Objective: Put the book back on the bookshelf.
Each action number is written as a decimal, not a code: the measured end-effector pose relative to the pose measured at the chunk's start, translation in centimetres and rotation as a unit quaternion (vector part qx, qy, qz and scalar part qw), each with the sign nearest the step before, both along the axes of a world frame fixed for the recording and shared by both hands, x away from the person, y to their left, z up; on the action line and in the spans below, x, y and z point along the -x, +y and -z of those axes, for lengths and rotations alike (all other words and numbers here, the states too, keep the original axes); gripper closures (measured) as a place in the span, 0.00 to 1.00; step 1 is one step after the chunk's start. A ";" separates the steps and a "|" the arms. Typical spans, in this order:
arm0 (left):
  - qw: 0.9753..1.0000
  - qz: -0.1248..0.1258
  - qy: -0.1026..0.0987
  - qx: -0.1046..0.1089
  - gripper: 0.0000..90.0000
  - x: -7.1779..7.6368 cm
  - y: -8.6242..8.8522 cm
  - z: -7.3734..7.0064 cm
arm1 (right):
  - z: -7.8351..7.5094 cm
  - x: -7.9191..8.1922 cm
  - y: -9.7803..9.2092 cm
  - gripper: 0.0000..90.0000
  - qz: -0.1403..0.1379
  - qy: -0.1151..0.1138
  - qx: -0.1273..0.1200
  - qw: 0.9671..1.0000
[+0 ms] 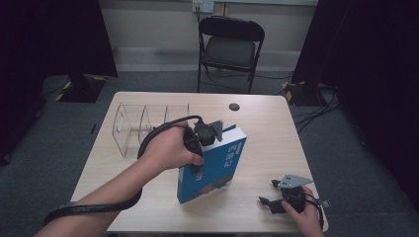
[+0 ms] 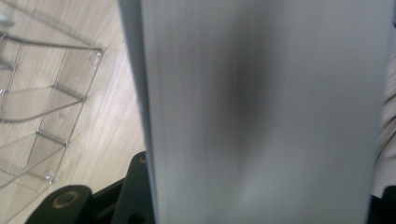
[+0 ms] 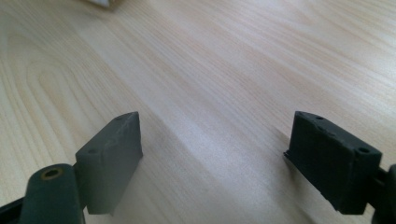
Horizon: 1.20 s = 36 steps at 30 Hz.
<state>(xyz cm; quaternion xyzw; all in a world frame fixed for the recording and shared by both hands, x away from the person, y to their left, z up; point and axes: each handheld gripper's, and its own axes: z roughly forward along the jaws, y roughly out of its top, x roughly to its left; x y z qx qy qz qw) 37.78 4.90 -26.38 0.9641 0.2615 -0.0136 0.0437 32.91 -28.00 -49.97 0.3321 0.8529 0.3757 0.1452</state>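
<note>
Blue-covered thick paperback book stands tilted on pale wooden table, just beside clear plastic divided organiser. Left gripper jaws pinch book's white page edge. Right gripper rests near table's front right, jaws spread wide, nothing between.

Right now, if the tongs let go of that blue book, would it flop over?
Probably. The blue book stands tilted on one edge, so it would likely tip flat. It looks thick and stiff, so it shouldn't bend. The left tongs clamp its page edge.
</note>
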 end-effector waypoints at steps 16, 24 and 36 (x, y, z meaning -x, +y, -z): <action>0.997 -0.071 -0.001 0.011 0.69 -1.1 5.4 -0.3 | 0.0 0.0 0.0 0.18 0.001 0.000 0.000 1.000; 0.997 -0.081 0.002 0.000 0.69 -1.1 7.1 -0.5 | 0.0 0.0 0.0 0.18 0.001 0.000 0.000 1.000; 0.994 -0.109 0.007 0.011 0.69 -1.1 9.9 -0.4 | 0.0 -0.1 0.0 0.18 0.000 -0.001 0.000 1.000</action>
